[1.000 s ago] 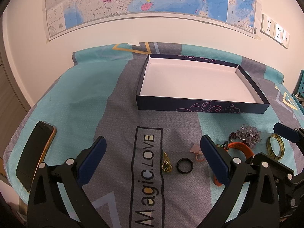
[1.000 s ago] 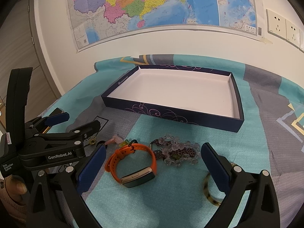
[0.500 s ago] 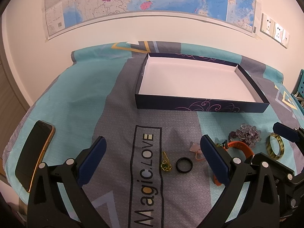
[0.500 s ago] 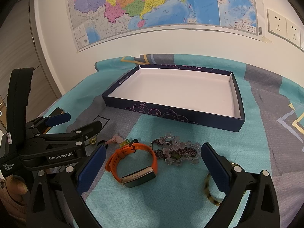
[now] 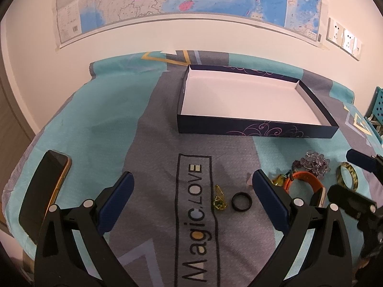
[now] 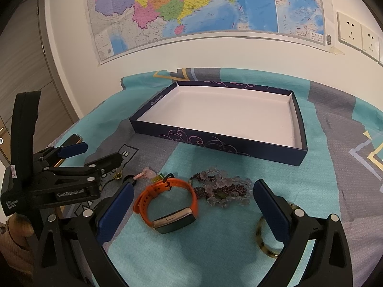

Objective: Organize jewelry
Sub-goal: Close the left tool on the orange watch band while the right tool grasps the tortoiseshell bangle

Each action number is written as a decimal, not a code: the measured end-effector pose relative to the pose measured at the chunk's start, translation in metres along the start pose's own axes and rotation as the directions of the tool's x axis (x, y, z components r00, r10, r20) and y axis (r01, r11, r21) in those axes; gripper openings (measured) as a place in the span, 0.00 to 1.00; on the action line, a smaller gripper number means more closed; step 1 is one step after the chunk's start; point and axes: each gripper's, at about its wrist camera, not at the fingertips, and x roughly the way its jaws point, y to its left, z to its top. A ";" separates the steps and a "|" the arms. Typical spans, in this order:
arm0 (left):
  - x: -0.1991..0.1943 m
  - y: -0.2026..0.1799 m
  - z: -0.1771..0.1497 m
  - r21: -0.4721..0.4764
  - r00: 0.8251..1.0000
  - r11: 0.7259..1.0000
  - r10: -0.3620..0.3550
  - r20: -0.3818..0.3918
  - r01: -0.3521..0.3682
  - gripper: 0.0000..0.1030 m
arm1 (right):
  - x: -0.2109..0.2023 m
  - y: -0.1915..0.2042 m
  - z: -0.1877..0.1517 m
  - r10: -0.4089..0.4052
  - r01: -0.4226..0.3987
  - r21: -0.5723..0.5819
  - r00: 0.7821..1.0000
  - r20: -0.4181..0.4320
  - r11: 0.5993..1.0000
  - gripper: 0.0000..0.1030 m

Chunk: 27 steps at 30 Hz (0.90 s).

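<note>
A dark blue shallow box (image 5: 258,129) with a white inside stands empty at the back of the cloth; it also shows in the right wrist view (image 6: 215,141). In front of it lie a black ring (image 5: 241,202), a small gold-green charm (image 5: 219,202), an orange-strapped watch (image 6: 167,203), a purple and clear bead bracelet (image 6: 222,189), a pink charm (image 6: 147,174) and a yellow-green bangle (image 5: 348,178). My left gripper (image 5: 192,203) is open and empty, low over the ring and charm. My right gripper (image 6: 192,211) is open and empty, low over the watch.
A black phone (image 5: 43,191) lies at the left edge of the teal and grey cloth (image 5: 107,131). A map and wall sockets (image 6: 352,31) hang on the wall behind. A teal basket (image 5: 375,105) stands at the far right.
Both grippers have eased slightly forward and lower over the cloth. The jewelry has not moved.
</note>
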 end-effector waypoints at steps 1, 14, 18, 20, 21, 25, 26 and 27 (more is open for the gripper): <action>-0.001 0.002 -0.001 0.006 1.000 1.000 -0.009 0.003 0.009 0.95 | -0.001 -0.001 -0.001 -0.001 0.001 0.000 1.000 -0.001 1.000 0.94; -0.006 0.018 -0.010 0.065 0.997 0.995 -0.081 -0.002 0.081 0.92 | -0.020 -0.067 -0.028 -0.114 0.122 0.099 0.990 -0.080 0.988 0.79; -0.005 0.023 -0.012 0.072 0.995 0.993 -0.097 -0.016 0.098 0.81 | -0.019 -0.085 -0.035 -0.132 0.147 0.129 0.985 -0.114 0.981 0.61; -0.004 0.022 -0.013 0.077 0.993 0.991 -0.111 -0.030 0.113 0.77 | -0.016 -0.090 -0.036 -0.143 0.160 0.134 0.982 -0.127 0.978 0.53; -0.004 0.021 -0.014 0.083 0.993 0.989 -0.117 -0.034 0.120 0.75 | -0.014 -0.091 -0.036 -0.146 0.164 0.129 0.980 -0.135 0.978 0.51; -0.005 0.012 -0.019 0.133 0.990 0.981 -0.133 -0.043 0.138 0.72 | -0.008 -0.086 -0.032 -0.173 0.186 0.077 0.974 -0.148 0.980 0.38; -0.004 0.010 -0.019 0.142 0.989 0.979 -0.140 -0.050 0.146 0.69 | -0.007 -0.086 -0.031 -0.179 0.191 0.068 0.972 -0.149 0.979 0.33; -0.004 0.009 -0.020 0.144 0.987 0.977 -0.150 -0.055 0.156 0.68 | -0.006 -0.085 -0.031 -0.185 0.196 0.062 0.971 -0.149 0.979 0.32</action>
